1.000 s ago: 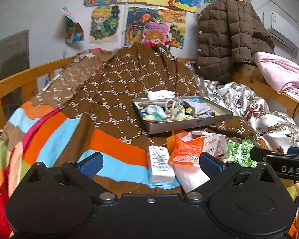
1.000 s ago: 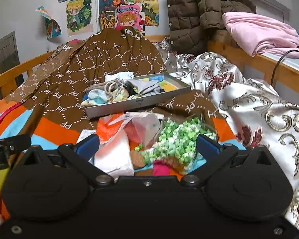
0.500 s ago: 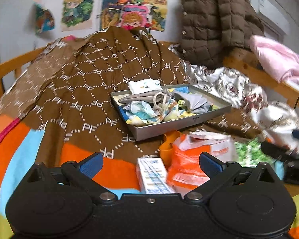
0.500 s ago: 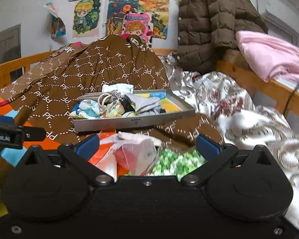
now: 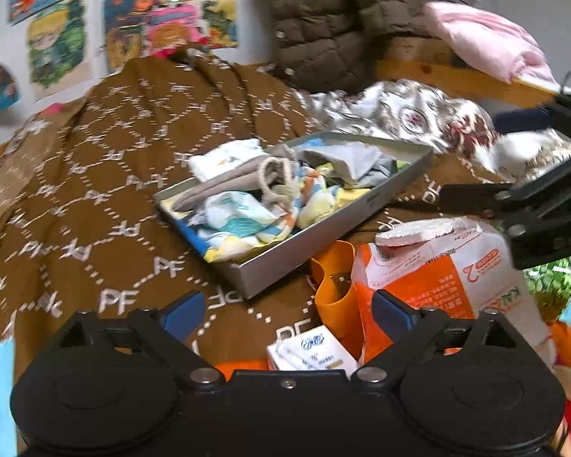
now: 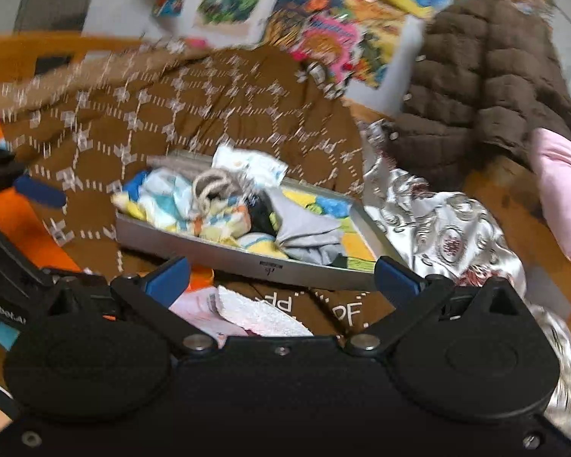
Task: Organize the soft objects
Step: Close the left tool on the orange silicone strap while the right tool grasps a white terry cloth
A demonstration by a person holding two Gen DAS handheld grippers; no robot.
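A shallow grey tray point(image 5: 323, 240) full of small crumpled cloths point(image 5: 247, 209) sits on a brown patterned blanket point(image 5: 95, 190) spread over a bed. The left gripper point(image 5: 285, 310) hangs in front of the tray, jaws wide open and empty. The right gripper point(image 6: 281, 276) hovers just short of the tray's near wall, jaws also open and empty. An orange and white packet point(image 5: 437, 285) lies beside the tray.
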